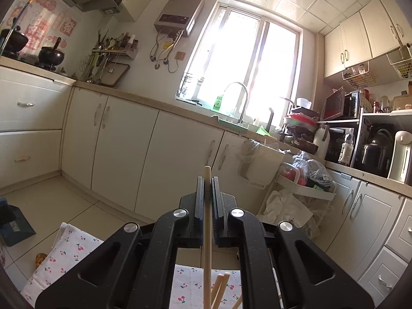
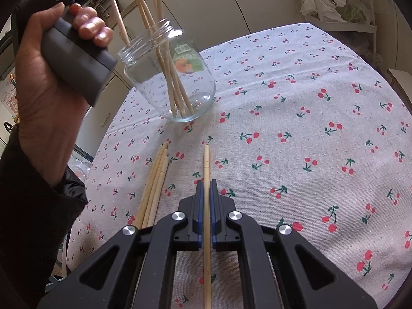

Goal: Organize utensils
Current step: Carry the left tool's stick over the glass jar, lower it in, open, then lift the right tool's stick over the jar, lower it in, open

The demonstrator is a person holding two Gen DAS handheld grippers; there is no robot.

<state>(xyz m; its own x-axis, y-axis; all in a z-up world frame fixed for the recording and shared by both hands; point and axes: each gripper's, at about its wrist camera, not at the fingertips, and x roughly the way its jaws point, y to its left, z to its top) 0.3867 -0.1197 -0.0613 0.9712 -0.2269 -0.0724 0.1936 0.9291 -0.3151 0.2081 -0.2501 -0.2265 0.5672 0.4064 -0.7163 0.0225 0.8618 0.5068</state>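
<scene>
My left gripper is shut on a pale wooden chopstick that runs upright between the pads, and it points level at the kitchen cabinets. In the right wrist view a hand holds that gripper's handle at the upper left, beside the glass jar. The jar stands on the cherry-print cloth with several chopsticks in it. My right gripper is shut on another chopstick, tilted down over the cloth. Loose chopsticks lie on the cloth left of it.
Cream cabinets and a counter with a sink tap run ahead under a bright window. A white rack with bags stands to the right of the table. A blue box sits on the floor at left.
</scene>
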